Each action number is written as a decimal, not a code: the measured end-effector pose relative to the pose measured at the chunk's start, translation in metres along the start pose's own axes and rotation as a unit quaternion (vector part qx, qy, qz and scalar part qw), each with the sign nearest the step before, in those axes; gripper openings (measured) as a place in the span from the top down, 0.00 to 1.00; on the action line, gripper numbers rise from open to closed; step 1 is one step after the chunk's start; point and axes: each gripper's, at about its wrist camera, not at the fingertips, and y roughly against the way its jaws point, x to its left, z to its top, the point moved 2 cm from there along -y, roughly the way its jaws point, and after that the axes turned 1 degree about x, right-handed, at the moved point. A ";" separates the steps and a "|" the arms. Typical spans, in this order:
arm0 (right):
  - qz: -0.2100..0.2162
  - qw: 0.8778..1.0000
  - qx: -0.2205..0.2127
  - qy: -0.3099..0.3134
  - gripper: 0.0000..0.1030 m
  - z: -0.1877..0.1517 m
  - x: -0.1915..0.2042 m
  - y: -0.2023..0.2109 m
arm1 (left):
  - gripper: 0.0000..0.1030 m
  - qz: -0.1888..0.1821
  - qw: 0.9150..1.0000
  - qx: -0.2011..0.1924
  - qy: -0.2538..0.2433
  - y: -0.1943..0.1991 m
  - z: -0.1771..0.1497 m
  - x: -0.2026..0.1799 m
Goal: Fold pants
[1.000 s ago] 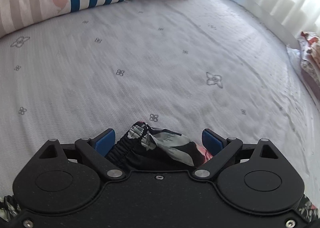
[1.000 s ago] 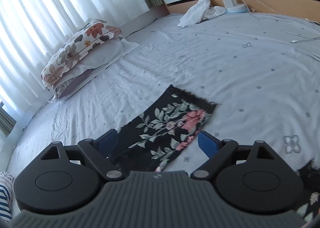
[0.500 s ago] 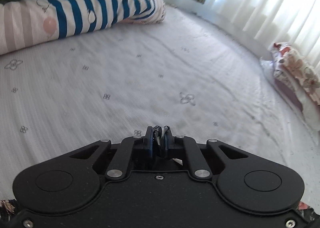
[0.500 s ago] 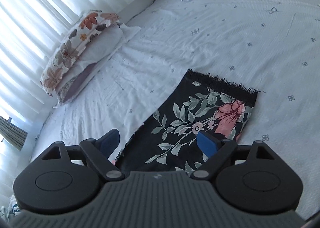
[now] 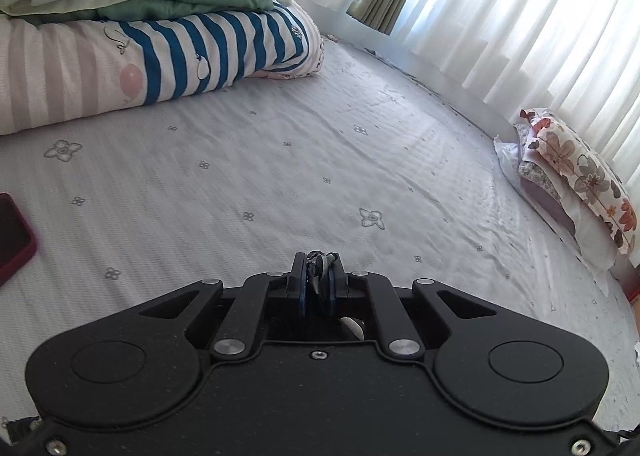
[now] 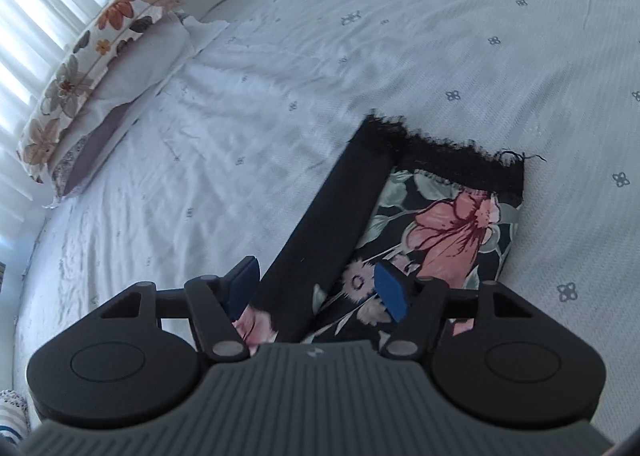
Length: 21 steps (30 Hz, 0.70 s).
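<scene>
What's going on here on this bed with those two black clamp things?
A person is folding floral pants on the bed with a handheld gripper in each hand. The left gripper is shut on a bunched bit of the fabric. The right gripper is closing around a pant leg, its pads not yet pressing on the cloth.
</scene>
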 end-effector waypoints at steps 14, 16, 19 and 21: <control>-0.003 1.000 -0.008 -0.007 0.55 0.006 -0.008 -0.021 | 0.91 0.005 1.000 0.003 -0.004 0.004 0.002 -0.003; -0.003 1.000 -0.014 -0.004 0.59 0.007 -0.006 -0.023 | 0.91 0.008 1.000 0.004 -0.006 0.003 0.002 -0.003; -0.006 1.000 -0.018 0.001 0.82 0.007 -0.004 -0.024 | 0.91 0.011 1.000 0.004 -0.006 0.003 0.002 -0.003; -0.012 1.000 -0.021 0.005 0.92 0.005 -0.003 -0.024 | 0.91 0.015 1.000 0.003 -0.008 0.002 0.001 -0.003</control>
